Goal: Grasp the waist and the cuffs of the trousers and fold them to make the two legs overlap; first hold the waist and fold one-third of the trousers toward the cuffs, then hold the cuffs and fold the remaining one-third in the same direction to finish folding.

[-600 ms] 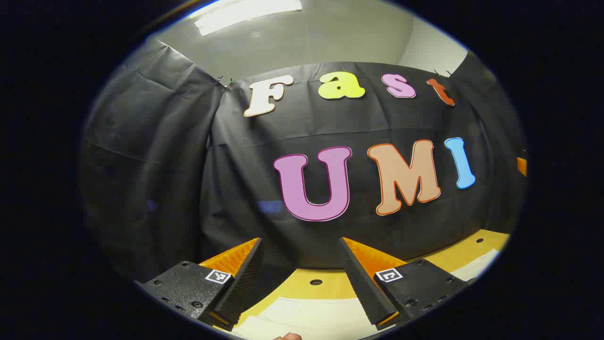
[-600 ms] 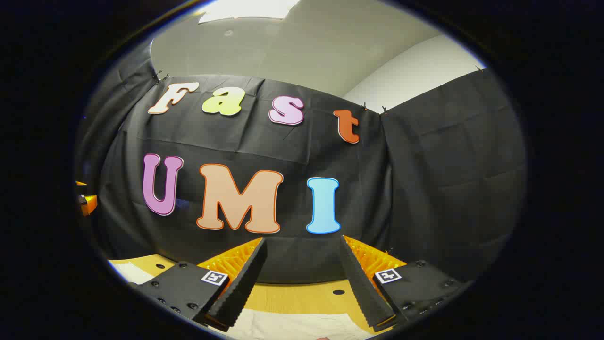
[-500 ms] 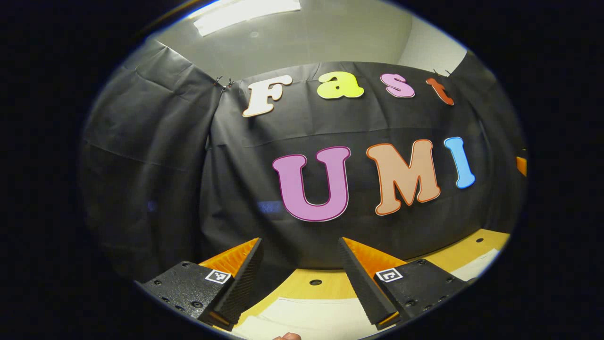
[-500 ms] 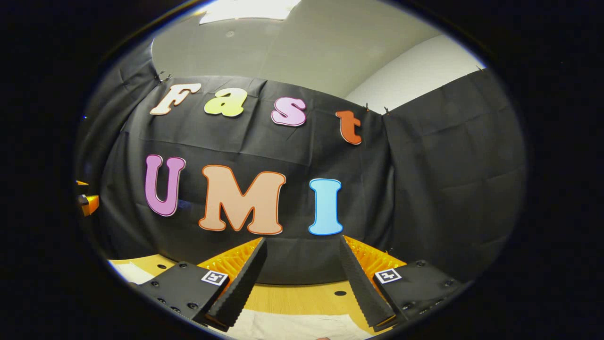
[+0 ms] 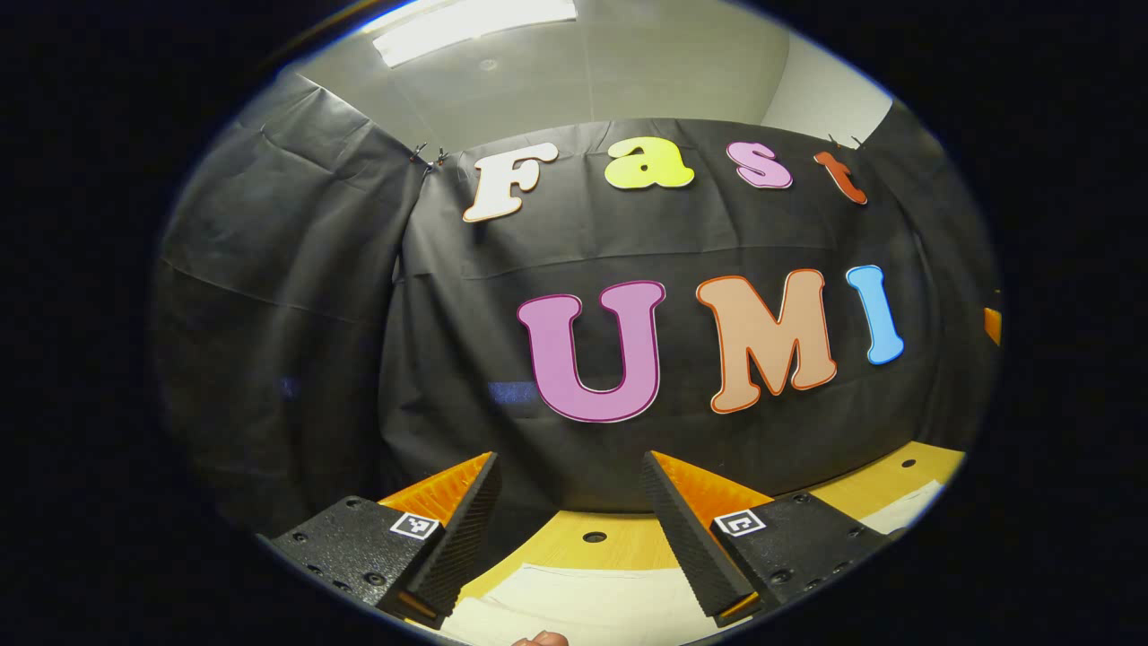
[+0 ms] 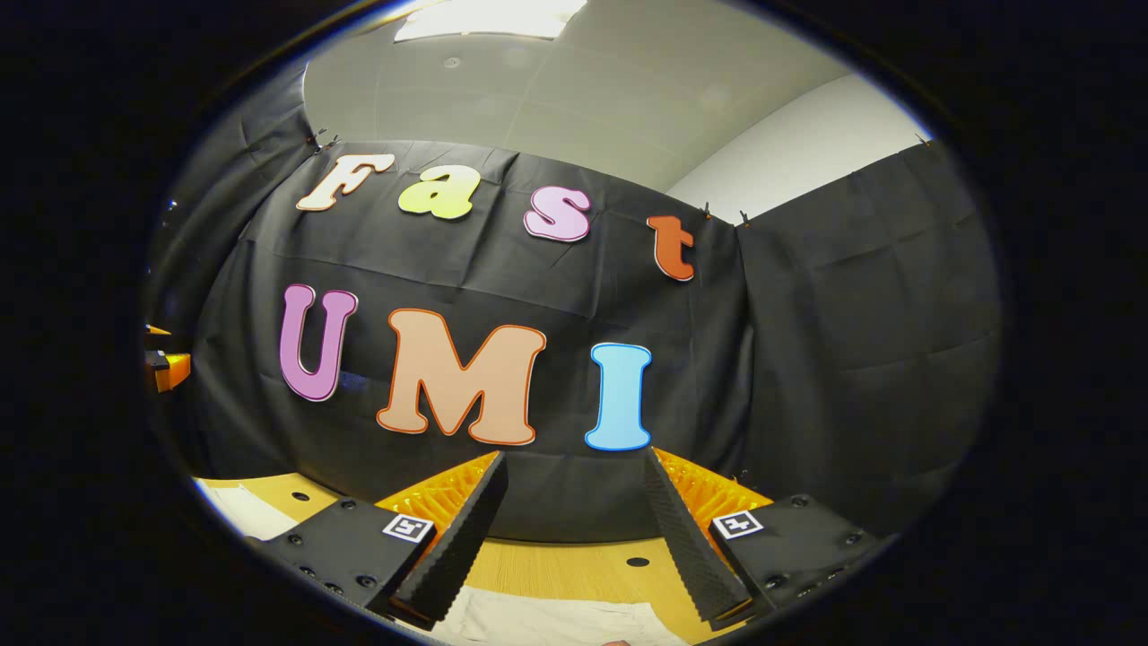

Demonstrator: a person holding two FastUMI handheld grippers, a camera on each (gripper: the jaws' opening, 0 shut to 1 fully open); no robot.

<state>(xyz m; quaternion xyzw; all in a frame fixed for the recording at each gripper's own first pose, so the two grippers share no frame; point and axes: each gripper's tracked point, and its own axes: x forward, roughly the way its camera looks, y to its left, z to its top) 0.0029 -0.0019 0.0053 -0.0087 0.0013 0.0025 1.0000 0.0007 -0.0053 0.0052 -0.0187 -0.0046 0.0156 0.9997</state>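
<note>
Pale cream trousers [image 5: 587, 597] lie on the yellow table [image 5: 619, 538], showing as a flat strip below my left gripper [image 5: 569, 467]. That gripper hangs open above the cloth with nothing between its fingers. In the right gripper view the same pale trousers [image 6: 556, 619] lie at the bottom edge, under my right gripper [image 6: 574, 462], which is open too and holds nothing. Both grippers point at the booth's back wall, well above the table. Most of the trousers is hidden below the views.
The table [image 6: 556, 561] has round holes [image 5: 594, 536] in its top and ends at the black cloth wall. Another patch of pale cloth [image 5: 910, 507] lies at the table's right. A fingertip [image 5: 538, 639] shows at the bottom edge of the left gripper view.
The right gripper's view has tilted slightly upward, with more ceiling in sight. The left gripper has barely moved. Both stay open.
</note>
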